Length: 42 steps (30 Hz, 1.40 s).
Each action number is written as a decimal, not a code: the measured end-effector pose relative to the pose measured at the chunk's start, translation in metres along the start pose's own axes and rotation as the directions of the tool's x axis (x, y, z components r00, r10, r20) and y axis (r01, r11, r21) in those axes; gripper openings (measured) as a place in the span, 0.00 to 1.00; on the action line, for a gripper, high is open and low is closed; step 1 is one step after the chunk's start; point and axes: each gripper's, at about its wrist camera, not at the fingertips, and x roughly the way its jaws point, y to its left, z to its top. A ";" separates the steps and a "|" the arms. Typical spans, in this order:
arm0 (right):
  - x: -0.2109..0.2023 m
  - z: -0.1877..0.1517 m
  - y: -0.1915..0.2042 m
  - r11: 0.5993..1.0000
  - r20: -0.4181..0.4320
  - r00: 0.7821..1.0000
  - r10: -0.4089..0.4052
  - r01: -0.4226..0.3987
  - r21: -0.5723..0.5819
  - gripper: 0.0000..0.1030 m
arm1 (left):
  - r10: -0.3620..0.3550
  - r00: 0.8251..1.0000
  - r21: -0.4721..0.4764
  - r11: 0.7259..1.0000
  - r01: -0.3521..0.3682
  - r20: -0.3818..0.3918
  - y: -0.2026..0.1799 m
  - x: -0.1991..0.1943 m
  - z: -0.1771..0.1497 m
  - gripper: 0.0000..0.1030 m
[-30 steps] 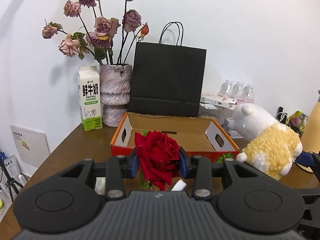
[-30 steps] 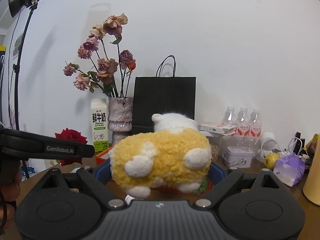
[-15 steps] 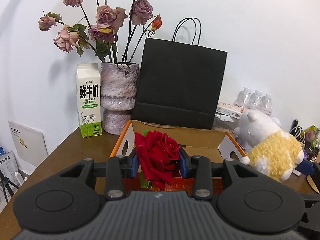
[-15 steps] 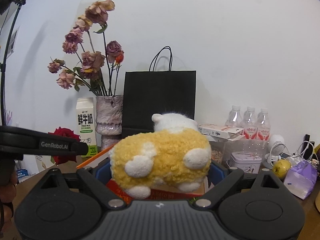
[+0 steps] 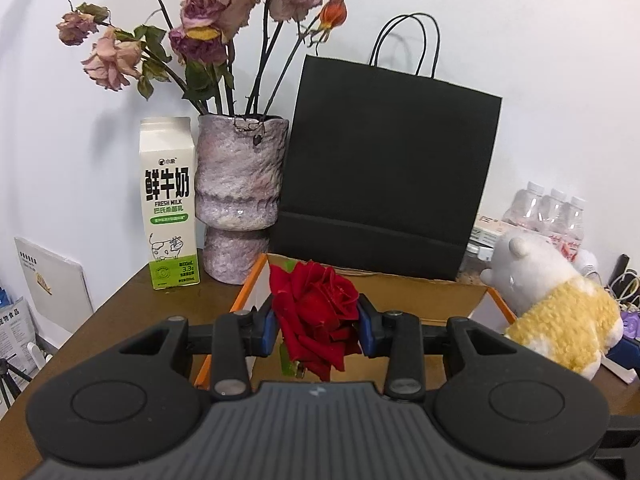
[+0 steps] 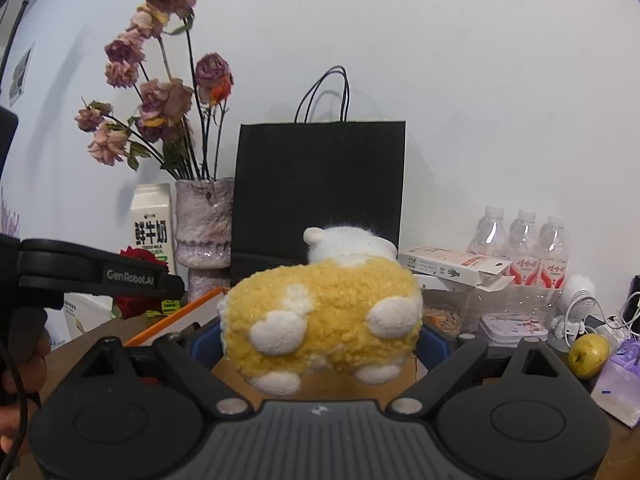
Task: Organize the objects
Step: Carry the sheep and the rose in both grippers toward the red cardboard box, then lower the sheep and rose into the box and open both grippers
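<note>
the left gripper (image 5: 316,324) is clasping a rose (image 5: 314,312) and the right gripper (image 6: 320,344) a plush toy (image 6: 320,312), both hanging over the empty cardboard box (image 5: 420,300), neither dropped in yet.

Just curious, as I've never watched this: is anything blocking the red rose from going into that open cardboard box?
Nothing visible does. The red rose, held in the left hand-held gripper, is at the open cardboard box, whose visible interior looks bare.

Soft, even indoor light, faint shadows on the wall, strong fisheye bending and dark corners.
</note>
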 end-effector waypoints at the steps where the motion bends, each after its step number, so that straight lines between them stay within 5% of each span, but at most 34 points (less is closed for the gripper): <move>1: 0.004 0.000 -0.001 1.000 -0.005 1.000 -0.001 0.001 0.000 0.91 | 0.005 1.000 0.003 1.000 -0.005 -0.004 0.000 0.005 0.001 0.38; 19: 0.074 -0.017 -0.025 0.998 -0.163 0.986 -0.043 0.048 0.028 0.91 | 0.042 0.994 0.049 0.998 -0.037 -0.102 -0.003 0.069 -0.013 0.38; 30: 0.088 -0.032 -0.021 0.998 -0.188 0.980 -0.060 0.065 0.020 0.93 | 0.042 0.996 0.074 0.997 -0.036 -0.084 -0.009 0.077 -0.022 0.40; 32: 0.089 -0.033 -0.022 0.997 -0.187 0.980 -0.066 0.072 0.026 0.95 | 0.046 0.996 0.074 0.996 -0.040 -0.081 -0.009 0.077 -0.023 0.58; 34: 0.090 -0.034 -0.023 0.996 -0.192 0.978 -0.075 0.082 0.030 0.97 | 0.049 0.997 0.065 0.997 -0.045 -0.061 -0.008 0.075 -0.022 1.00; 42: 0.087 -0.031 -0.027 0.996 -0.189 0.979 -0.073 0.082 0.044 1.00 | 0.057 0.998 0.062 0.997 -0.054 -0.042 -0.008 0.071 -0.020 1.00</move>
